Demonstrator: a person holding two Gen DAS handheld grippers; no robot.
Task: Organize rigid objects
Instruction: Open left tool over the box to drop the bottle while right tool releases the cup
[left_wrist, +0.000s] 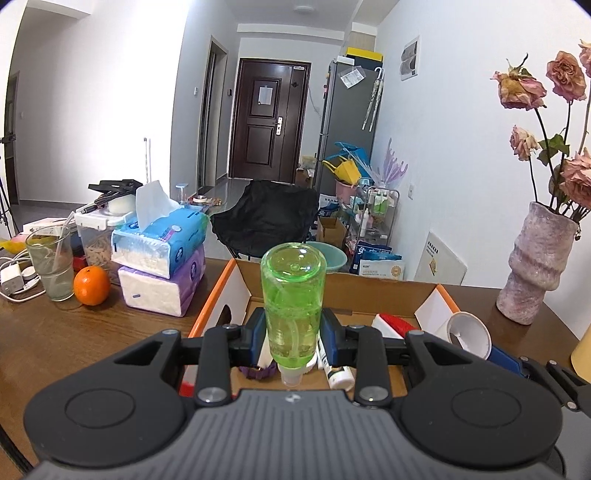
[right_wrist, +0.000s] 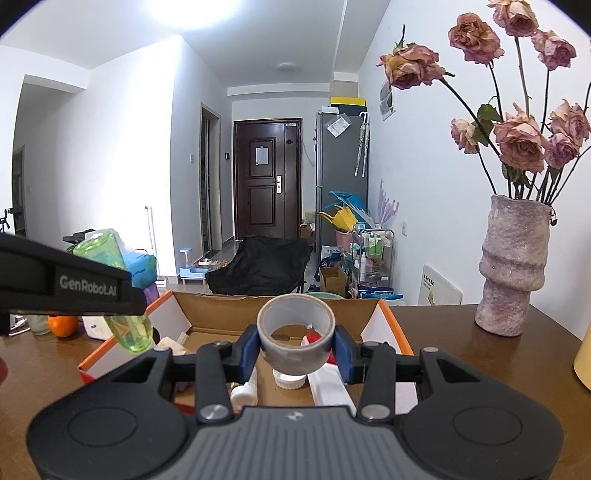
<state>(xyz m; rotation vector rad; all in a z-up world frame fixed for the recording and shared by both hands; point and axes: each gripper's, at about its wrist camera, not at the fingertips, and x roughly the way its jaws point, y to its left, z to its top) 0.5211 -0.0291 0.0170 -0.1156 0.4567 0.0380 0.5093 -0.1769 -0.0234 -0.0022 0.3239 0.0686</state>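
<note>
**Left wrist view: both tools loaded above the box, with little room to spare**

We hold the green bottle (left_wrist: 293, 302) clenched in the left gripper (left_wrist: 293, 334), base pointing forward and up, white cap back toward the tool body. The pads bite low on a smooth, rounded wall, and the liquid inside is free to move; we judge that a quick tilt could shift the weight and let the bottle twist or slide out between the pads.

Just beyond and below the fingers lies the open cardboard box (left_wrist: 369, 291), already holding a small white tube (left_wrist: 334, 365) and a red-and-white item (left_wrist: 393, 325). Dropping the bottle from here may knock those about or bounce it over the rim.

The right gripper (right_wrist: 295, 345) grasps the roll of tape (right_wrist: 295, 332) across its outer wall, its opening facing up and toward us, above the same box. The left tool crosses at its left, close by, so we risk a collision if both descend together. Both tools sit roughly level, aimed forward.
</note>
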